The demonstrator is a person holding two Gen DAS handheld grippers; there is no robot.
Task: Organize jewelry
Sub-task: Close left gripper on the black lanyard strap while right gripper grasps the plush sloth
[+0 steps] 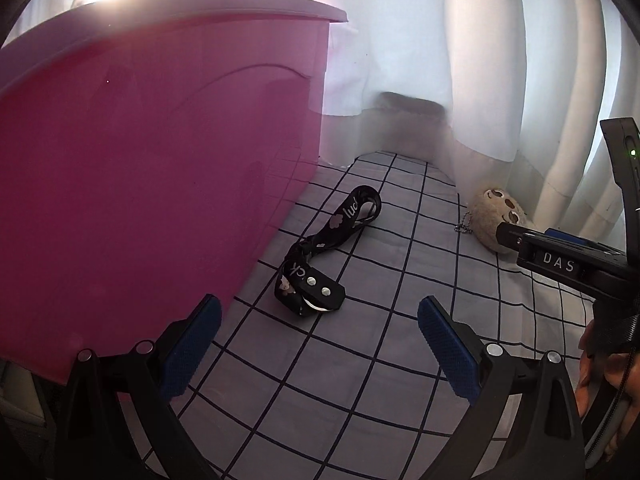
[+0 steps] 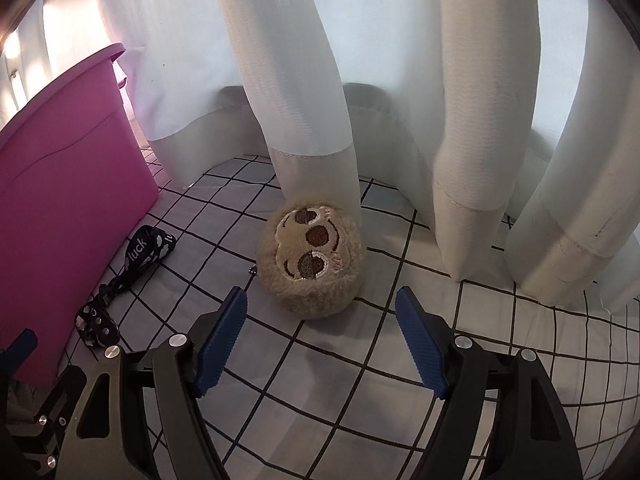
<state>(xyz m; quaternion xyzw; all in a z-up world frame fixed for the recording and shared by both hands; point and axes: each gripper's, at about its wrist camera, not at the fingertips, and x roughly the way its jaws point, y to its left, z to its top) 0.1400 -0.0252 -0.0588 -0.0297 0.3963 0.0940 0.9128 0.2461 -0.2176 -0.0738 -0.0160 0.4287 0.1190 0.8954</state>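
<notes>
The plush sloth charm [image 2: 311, 261] lies on the checked bed sheet [image 2: 360, 380], its embroidered face turned up, and it leans against the hem of the white curtain [image 2: 312, 120] behind it. A small ball chain [image 1: 464, 227] comes out from its side, seen best from the left wrist camera. The right gripper [image 2: 322, 342] points straight at the charm, and its blue fingers [image 2: 222, 340] stand wide apart with nothing between them; the charm sits just beyond the tips, not yet touched.

To the left of the charm, the black lanyard strap [image 1: 320, 256] with the word "luck" lies loosely folded on the sheet, close to the wall of the pink storage bin [image 1: 140, 160]. The left gripper [image 1: 320, 354] looks at this strap, also with its fingers [image 1: 192, 352] spread and empty. It is near the bin, and the left finger may be touching the wall, but the fisheye view does not let one decide.

The step in hand seems to be the approach to pick up. Neither item is in the bin, so the sorting appears to be at its start. For the next move, the right gripper probably needs to go forward and down until the fingers pass on both sides of the soft body, then close gently, because plush gives way. It should take care not to catch the curtain hem together with the charm.
</notes>
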